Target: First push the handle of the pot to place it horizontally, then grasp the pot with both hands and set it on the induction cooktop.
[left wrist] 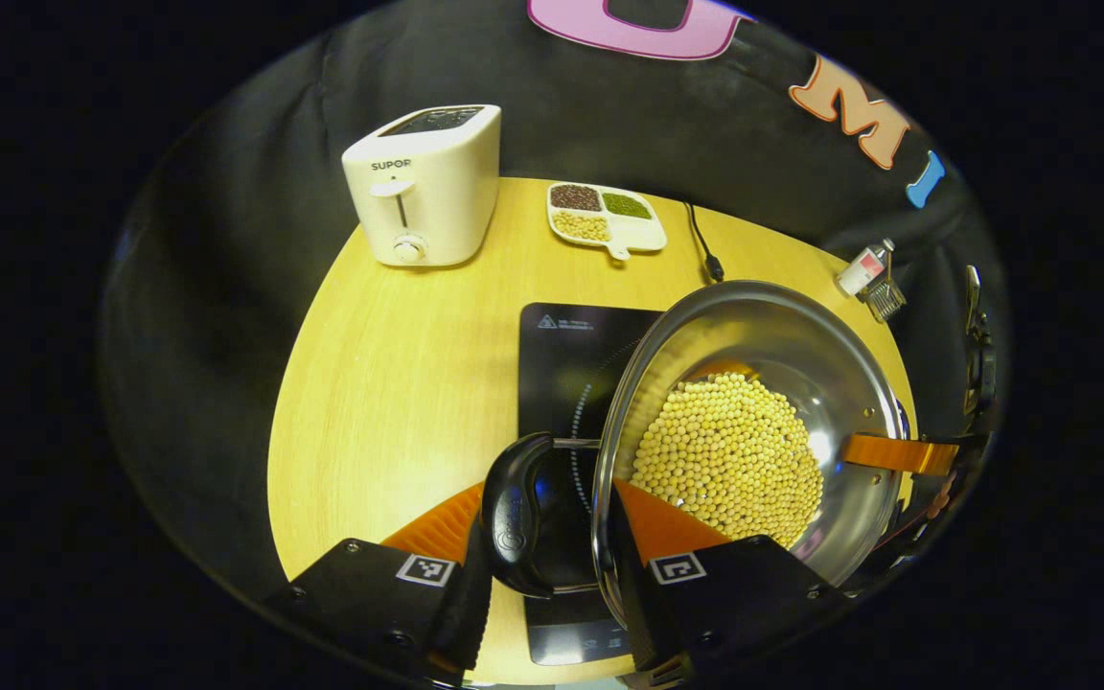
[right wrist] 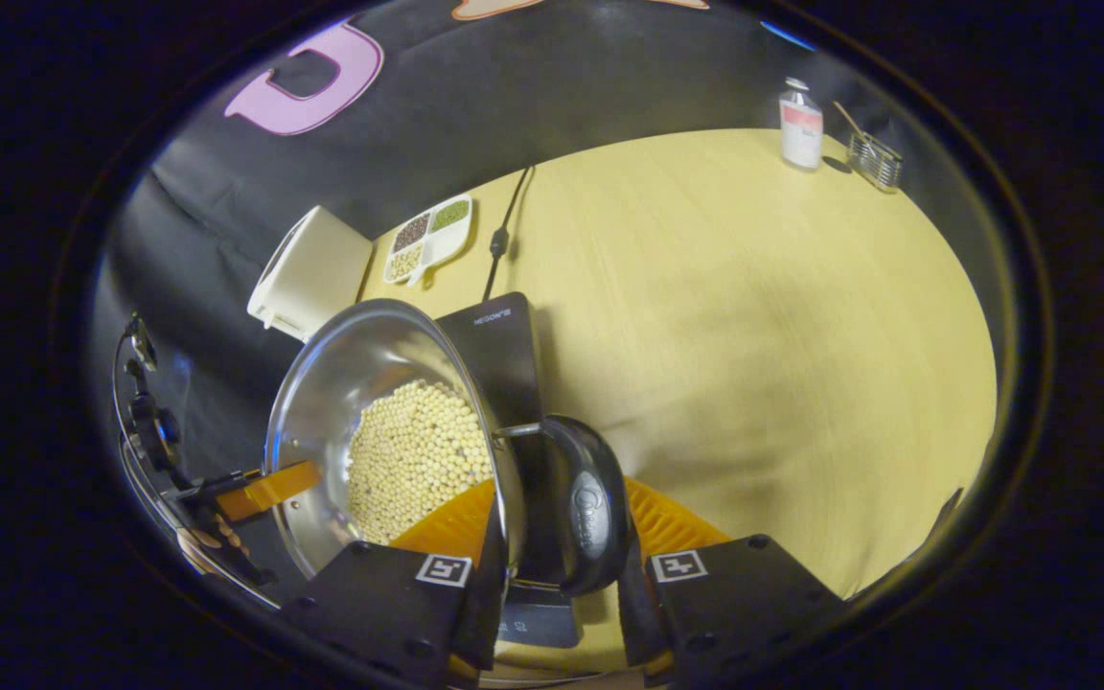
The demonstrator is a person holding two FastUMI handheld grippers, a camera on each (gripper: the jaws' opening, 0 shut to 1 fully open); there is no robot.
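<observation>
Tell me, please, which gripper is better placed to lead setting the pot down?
Left, marginally: the left gripper and right gripper both clamp the pot, but more cooktop shows beneath the left's handle.

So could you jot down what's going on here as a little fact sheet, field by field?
Pot: steel pot, tilted, above the induction cooktop
Contents: pale round beans
Left claw: astride the pot's rim by one black side handle
Right claw: astride the rim by the other handle
Table: toaster, divided dish of grains, bottle, power cable
</observation>
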